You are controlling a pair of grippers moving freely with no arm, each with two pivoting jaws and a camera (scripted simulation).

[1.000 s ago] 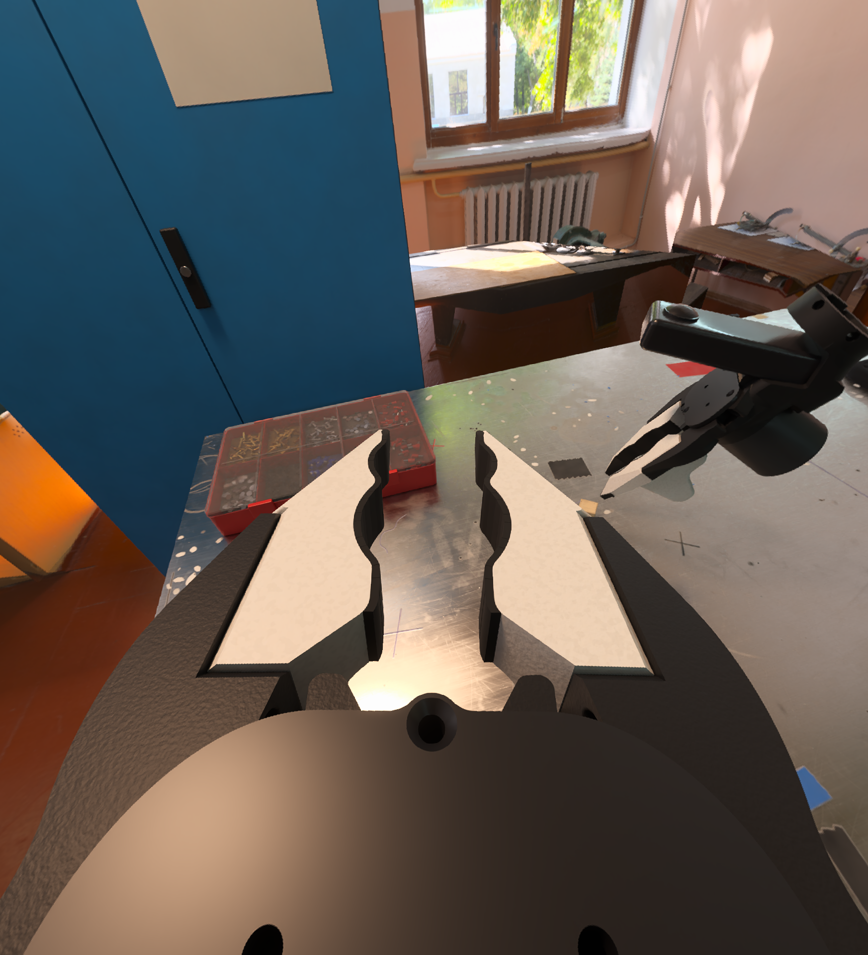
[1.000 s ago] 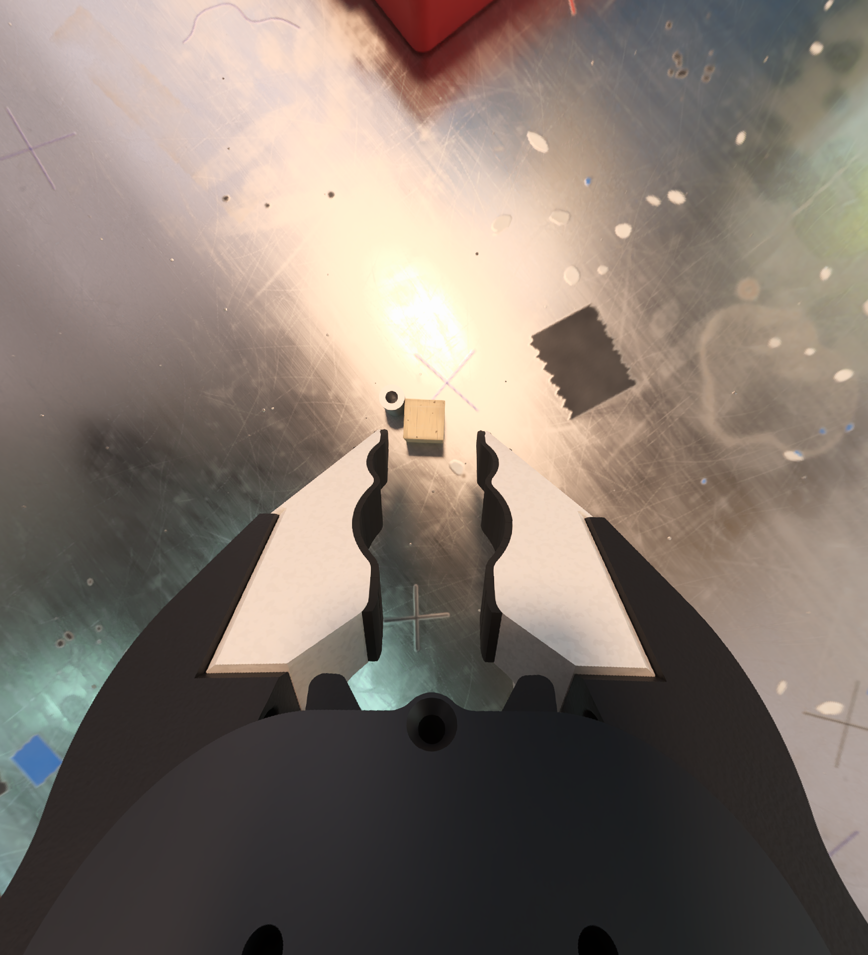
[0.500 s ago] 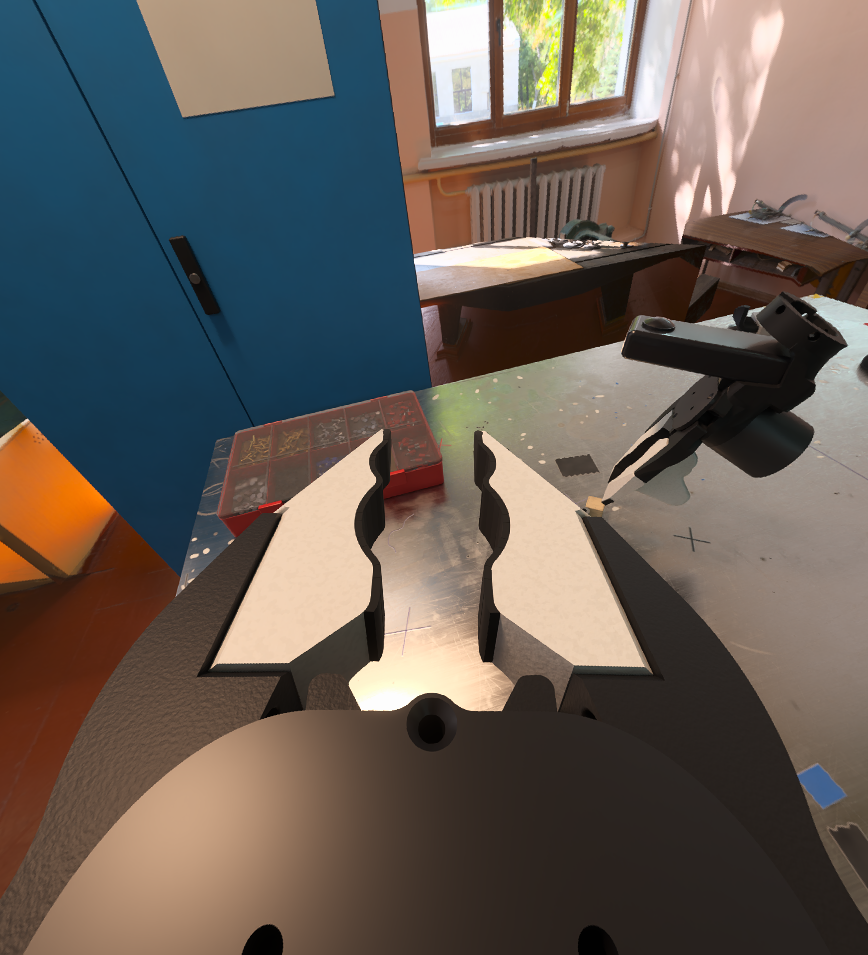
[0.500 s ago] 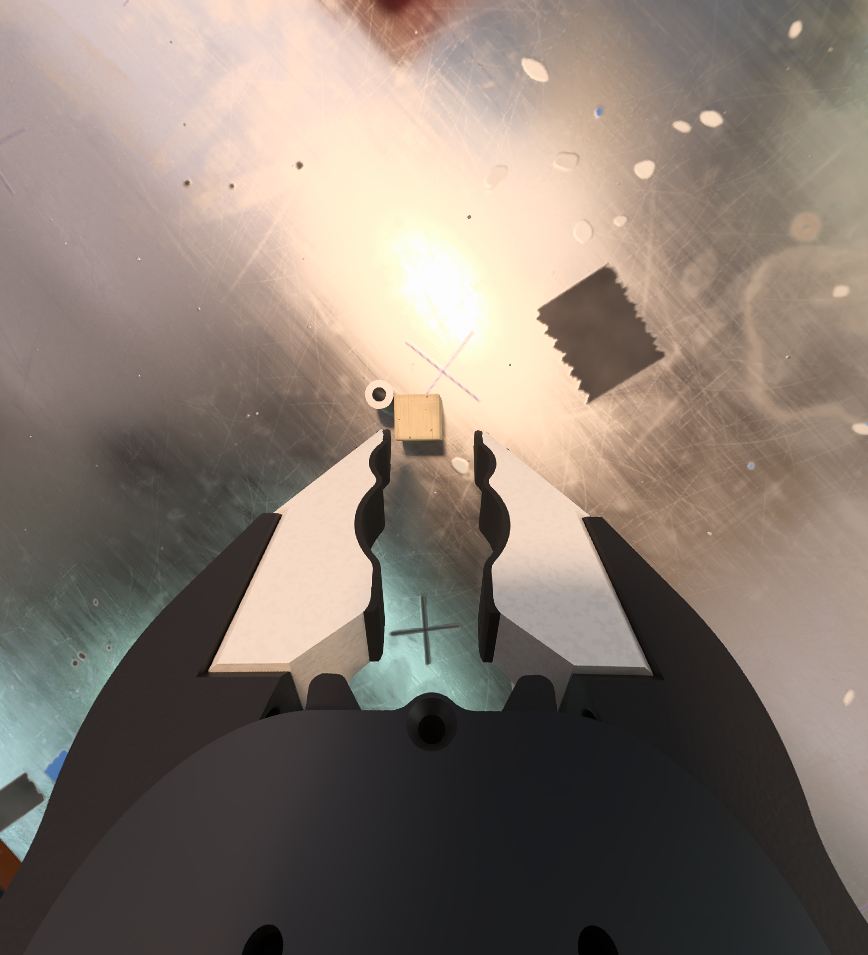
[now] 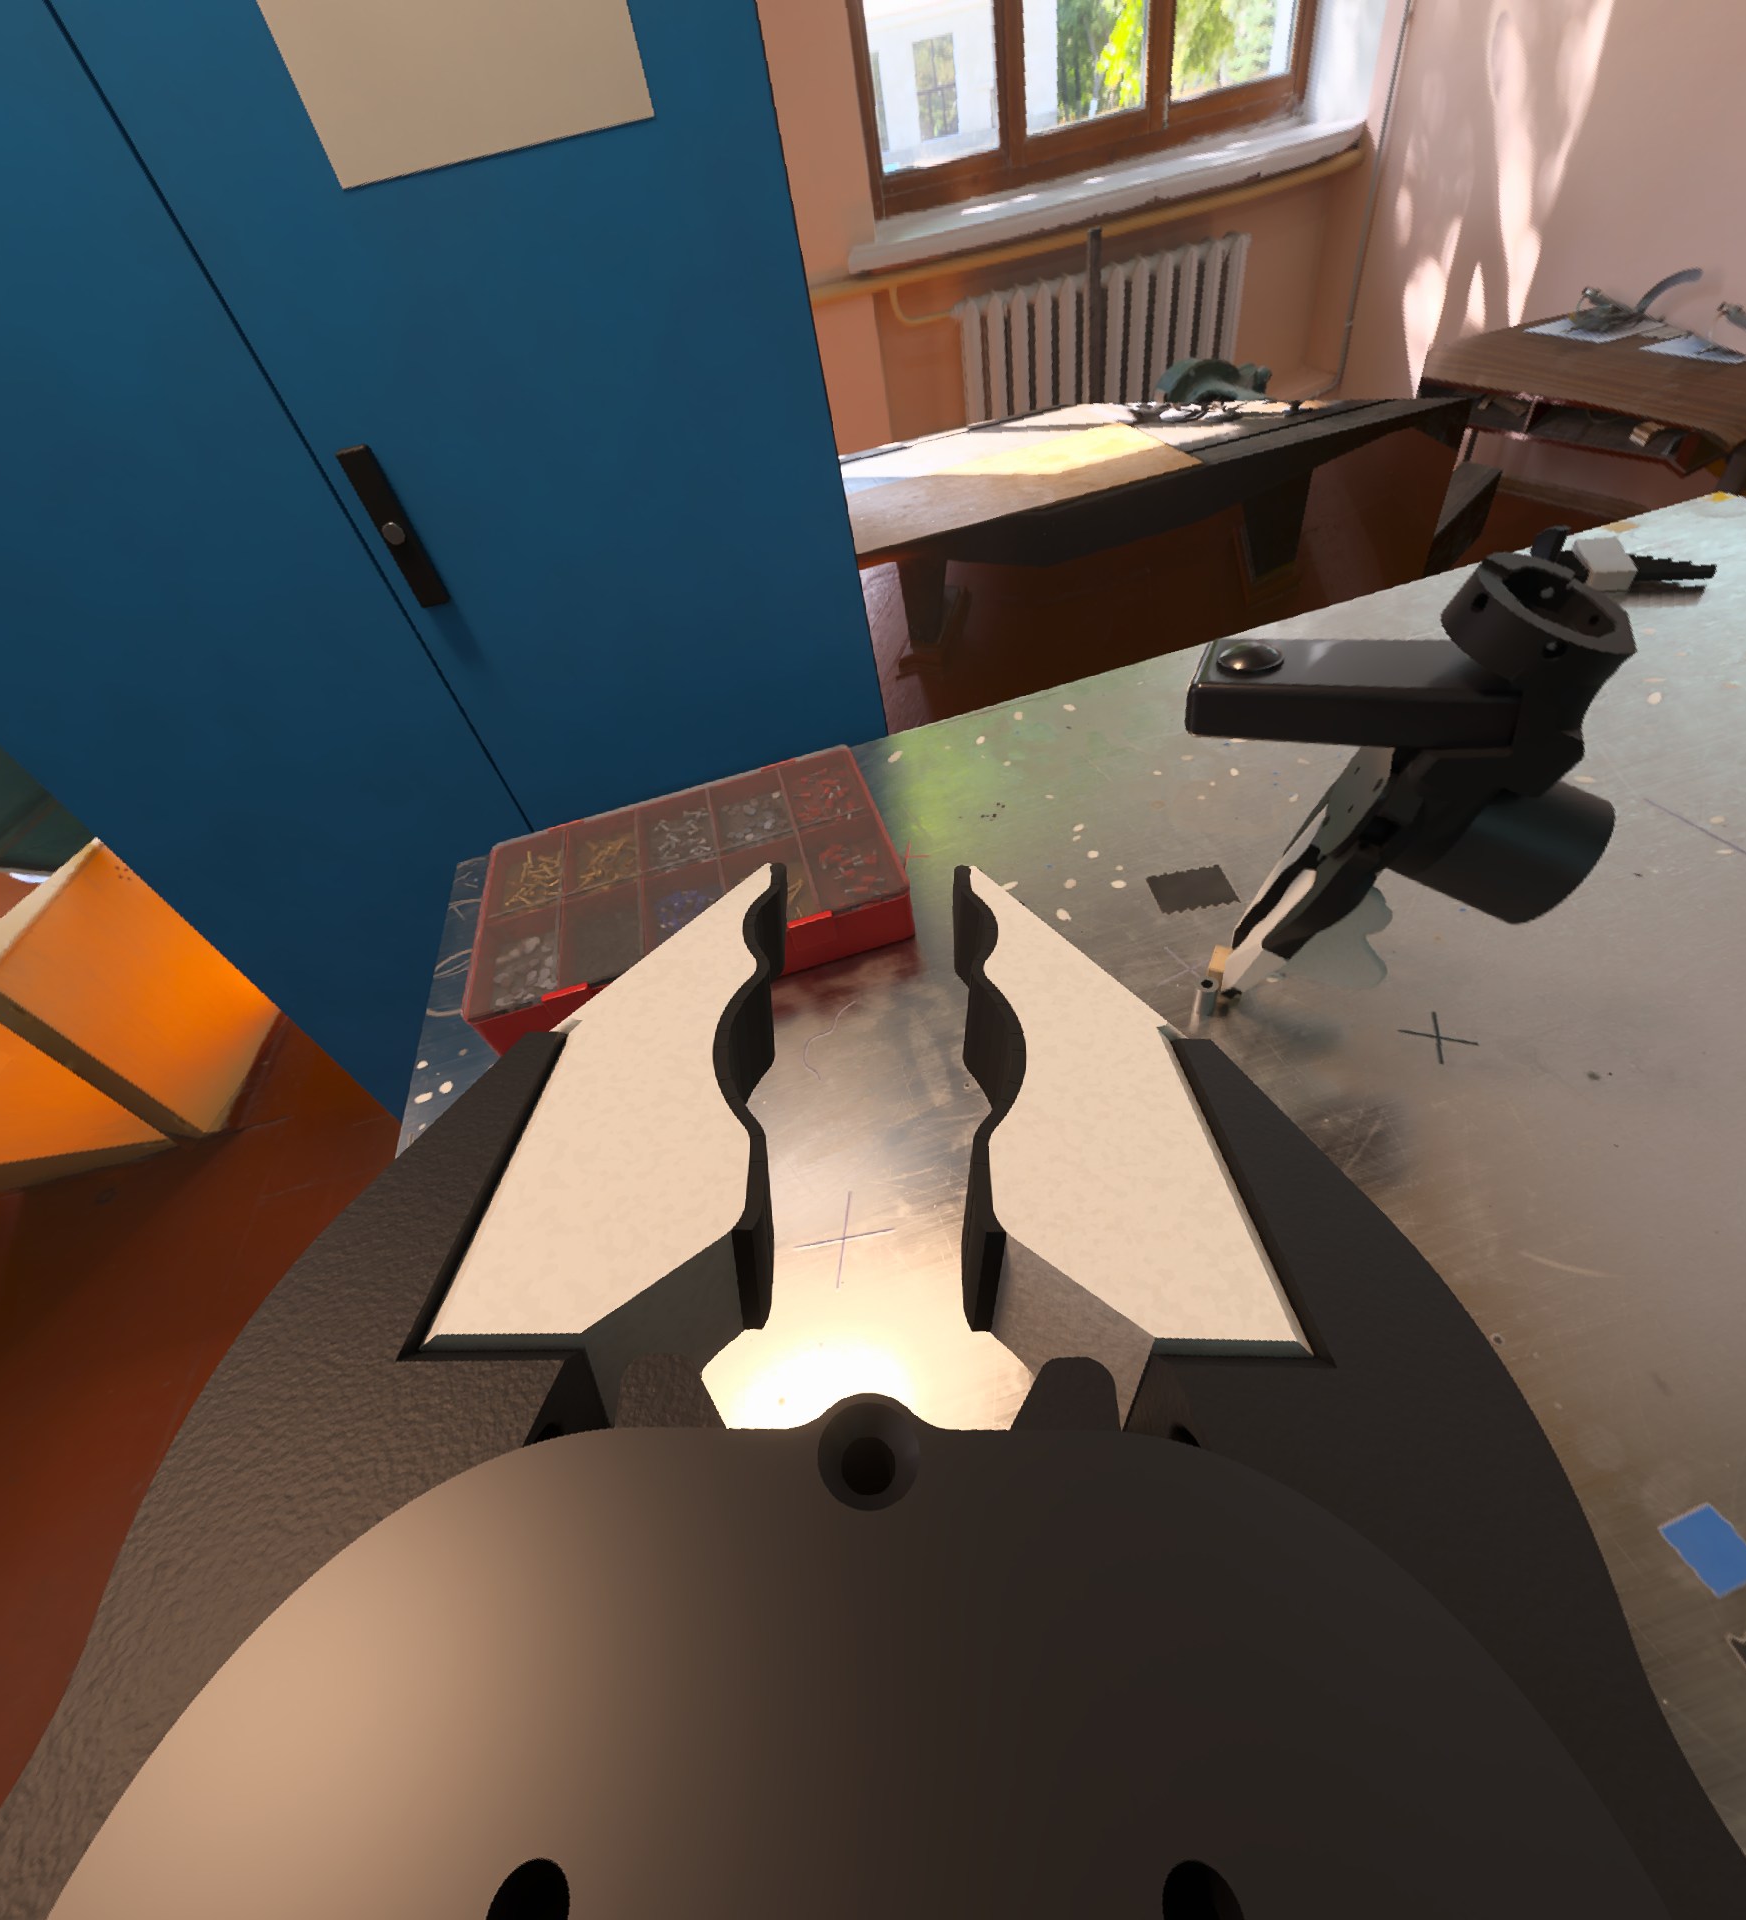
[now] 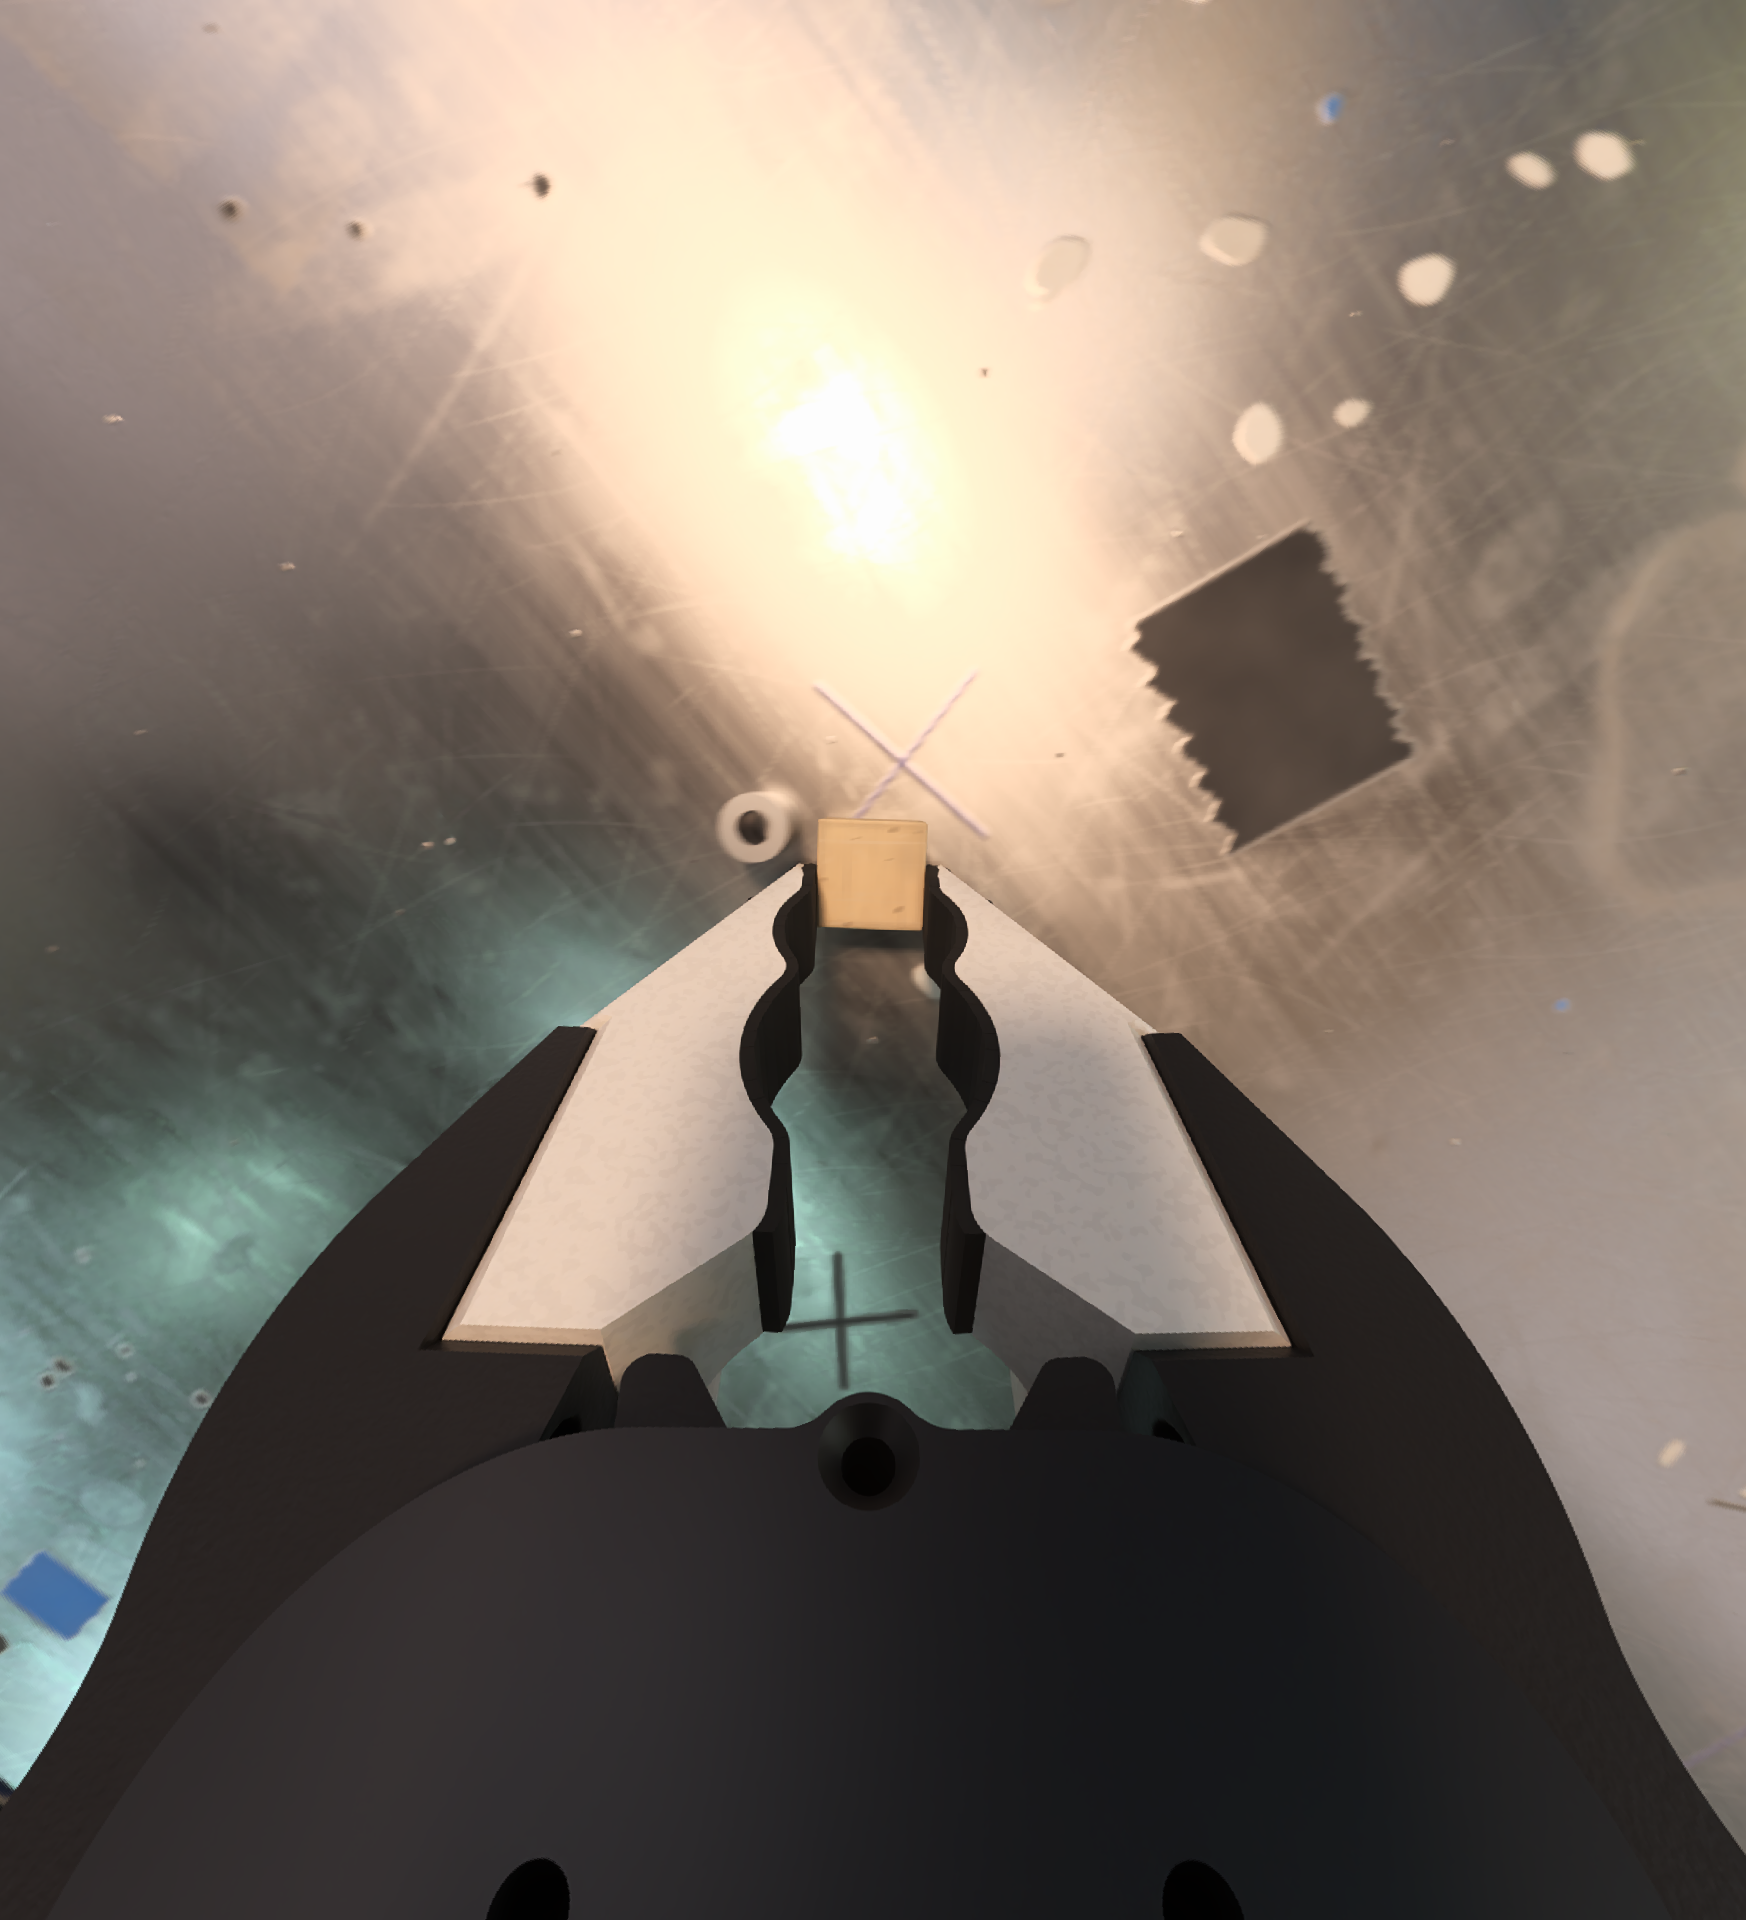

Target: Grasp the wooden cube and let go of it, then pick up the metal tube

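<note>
The small wooden cube (image 6: 871, 883) rests on the scratched metal table (image 6: 329, 727). My right gripper (image 6: 871, 875) points steeply down, with its two fingertips pressed against the cube's left and right sides. The short metal tube (image 6: 757, 828) stands upright just left of the cube, outside the jaws. In the left wrist view the right gripper (image 5: 1245, 961) has its tips on the table at the cube (image 5: 1220, 958), with the tube (image 5: 1204, 1000) beside it. My left gripper (image 5: 864, 883) is open and empty above the table's left part.
A red compartment box (image 5: 682, 904) of small parts sits at the table's far left corner. A black tape patch (image 6: 1274, 686) lies right of the cube. A blue tape piece (image 5: 1716, 1564) lies near the front. A blue cabinet (image 5: 381, 416) stands beyond the table edge.
My right gripper came down and forward over the cube, and its jaws closed from wide open onto the cube's sides. The left gripper's view shifted slightly; it stays open.
</note>
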